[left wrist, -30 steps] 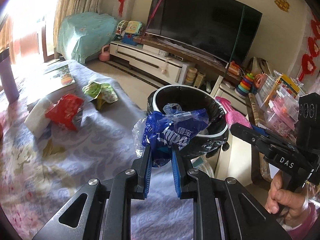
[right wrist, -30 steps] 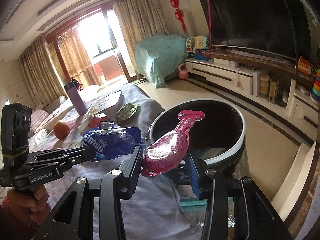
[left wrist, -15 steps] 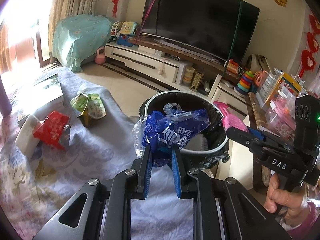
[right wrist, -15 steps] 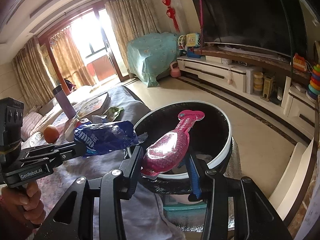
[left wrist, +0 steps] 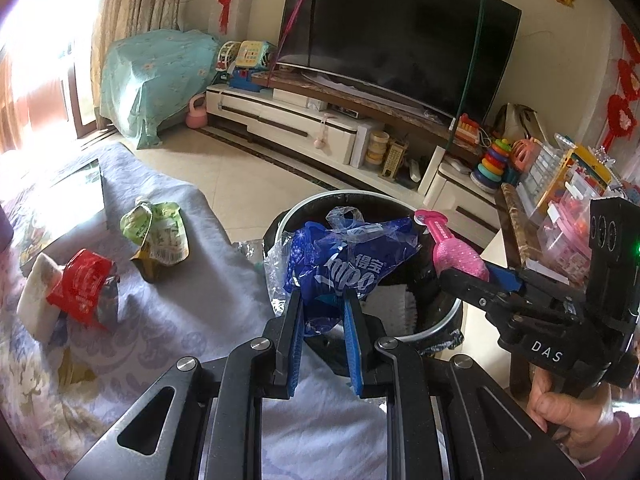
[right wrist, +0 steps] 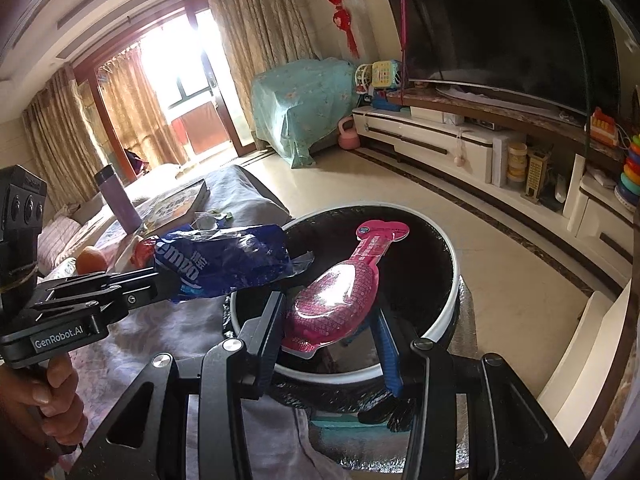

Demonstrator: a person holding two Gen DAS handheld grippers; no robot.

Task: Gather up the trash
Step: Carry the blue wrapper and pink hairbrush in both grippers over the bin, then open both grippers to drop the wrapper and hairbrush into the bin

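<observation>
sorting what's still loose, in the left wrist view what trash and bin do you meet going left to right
crumpled red snack wrapper → green drink pouch → blue plastic tissue wrapper held in the left gripper → pink spouted pouch held in the right gripper; black-lined round bin sits behind the last two

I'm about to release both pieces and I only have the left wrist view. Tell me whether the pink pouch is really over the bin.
Observer: In the right wrist view, the pink pouch is clamped in the right gripper. Its spout end is above the trash bin's black opening.
Operator: Now report the blue wrapper from that side.
Observer: The blue wrapper is held by the left gripper. Only its tip reaches past the bin's near rim.
Operator: List anything on the table that I can't see.
Observer: An orange lies near a purple bottle.
</observation>
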